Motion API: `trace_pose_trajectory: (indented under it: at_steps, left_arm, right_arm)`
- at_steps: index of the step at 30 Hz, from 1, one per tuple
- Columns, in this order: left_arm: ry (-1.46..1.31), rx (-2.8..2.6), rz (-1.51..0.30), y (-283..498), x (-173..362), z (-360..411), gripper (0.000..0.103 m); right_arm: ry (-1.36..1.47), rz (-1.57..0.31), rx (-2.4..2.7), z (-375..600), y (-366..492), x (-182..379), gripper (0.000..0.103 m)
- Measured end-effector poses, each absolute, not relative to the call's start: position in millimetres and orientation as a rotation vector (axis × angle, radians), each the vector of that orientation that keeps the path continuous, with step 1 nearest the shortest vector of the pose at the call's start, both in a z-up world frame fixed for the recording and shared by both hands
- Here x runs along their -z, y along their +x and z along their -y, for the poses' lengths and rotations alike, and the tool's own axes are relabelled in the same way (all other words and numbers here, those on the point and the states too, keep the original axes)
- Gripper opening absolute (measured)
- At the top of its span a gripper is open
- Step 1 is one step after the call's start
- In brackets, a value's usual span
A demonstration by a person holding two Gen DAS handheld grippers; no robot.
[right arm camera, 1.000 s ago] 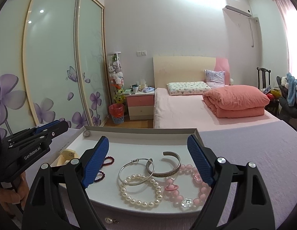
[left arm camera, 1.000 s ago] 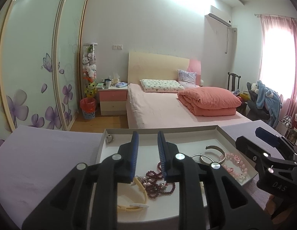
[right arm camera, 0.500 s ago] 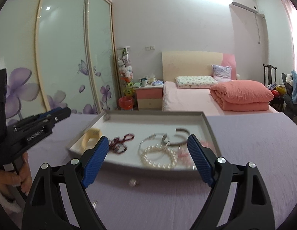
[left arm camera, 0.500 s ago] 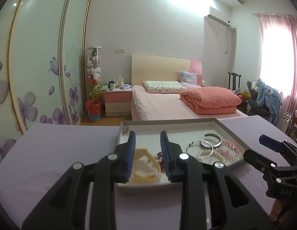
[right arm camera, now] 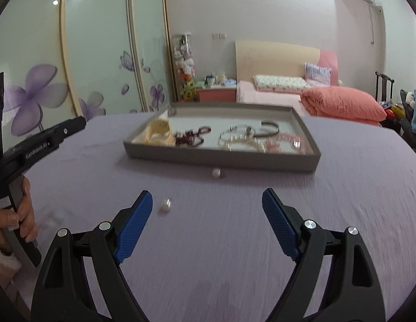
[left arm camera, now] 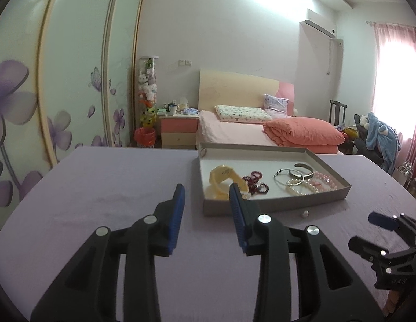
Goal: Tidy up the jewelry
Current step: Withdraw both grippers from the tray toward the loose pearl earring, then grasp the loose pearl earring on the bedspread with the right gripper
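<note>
Hovering low over the lilac desk (right arm camera: 328, 187), the right claw (right arm camera: 208, 214) gapes wide and empty; one small pearl-like piece (right arm camera: 165, 206) lies just off its left pad, a second (right arm camera: 216, 173) nearer the tray (right arm camera: 221, 161). Best, I judge, to centre on the near piece and close gently, since it looks likely to roll. The left claw (left arm camera: 206, 212), its jaws having just been opening, holds nothing and stays clear. Beyond, the tray carries a yellow bangle (left arm camera: 224, 181), dark beads (left arm camera: 255, 181), silver bangles (left arm camera: 288, 175) and pink beads (left arm camera: 322, 182).
</note>
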State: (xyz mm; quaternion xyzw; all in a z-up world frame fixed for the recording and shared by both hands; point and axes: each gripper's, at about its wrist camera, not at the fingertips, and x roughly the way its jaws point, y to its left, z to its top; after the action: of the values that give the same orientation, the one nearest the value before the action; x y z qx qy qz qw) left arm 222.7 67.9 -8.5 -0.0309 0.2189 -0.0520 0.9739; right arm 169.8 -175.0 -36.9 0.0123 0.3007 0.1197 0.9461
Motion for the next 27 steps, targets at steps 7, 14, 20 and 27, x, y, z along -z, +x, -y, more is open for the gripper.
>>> trace_pose_trajectory:
  at_steps: [7,14,20,27]
  left_arm:
    - [-0.085,0.096,-0.473,200,19,-79,0.038]
    - [-0.094,0.086,-0.479,185,21,-83,0.039]
    - [-0.113,0.058,-0.472,189,18,-90,0.041]
    - [-0.13,0.026,-0.472,205,17,-98,0.041]
  right_arm:
    - [-0.005,-0.686,-0.251,163,171,45,0.079]
    - [-0.024,-0.749,-0.263,152,188,52,0.069]
    - [-0.048,-0.805,-0.291,137,206,59,0.056]
    - [-0.074,-0.863,-0.318,123,221,65,0.042]
